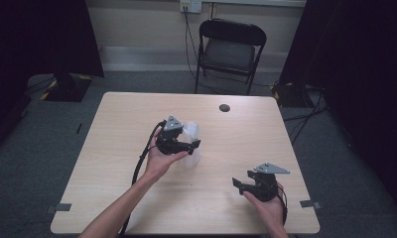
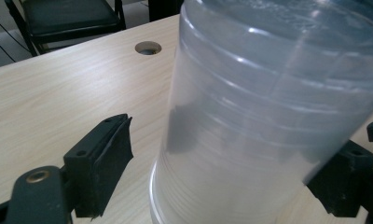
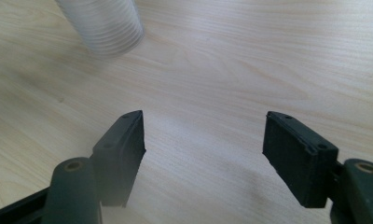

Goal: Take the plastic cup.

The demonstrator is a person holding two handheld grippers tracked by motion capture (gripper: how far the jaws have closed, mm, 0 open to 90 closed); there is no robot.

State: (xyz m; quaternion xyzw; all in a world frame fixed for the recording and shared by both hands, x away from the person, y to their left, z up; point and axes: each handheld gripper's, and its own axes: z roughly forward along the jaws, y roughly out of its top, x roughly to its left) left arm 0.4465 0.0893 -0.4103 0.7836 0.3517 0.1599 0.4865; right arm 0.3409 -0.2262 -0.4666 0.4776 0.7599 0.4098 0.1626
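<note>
A clear plastic cup stack [image 1: 191, 131] stands on the light wooden table [image 1: 127, 129], its ribbed rims down against the tabletop. My left gripper [image 1: 192, 148] reaches around it from the left, open. In the left gripper view the cup stack [image 2: 268, 107] sits between the jaws of the left gripper [image 2: 240, 140]; a gap separates the left pad [image 2: 112, 154] from its wall, and the right pad is partly hidden behind the plastic. My right gripper [image 1: 238, 186] rests near the front right of the table, open and holding nothing. Beyond the right gripper [image 3: 205, 128] in its own view, the cup stack [image 3: 107, 23] appears.
A round cable hole [image 1: 224, 107] lies in the table near its far edge. A black folding chair [image 1: 230, 49] stands behind the table. Dark curtains hang at both sides, and cables run across the floor.
</note>
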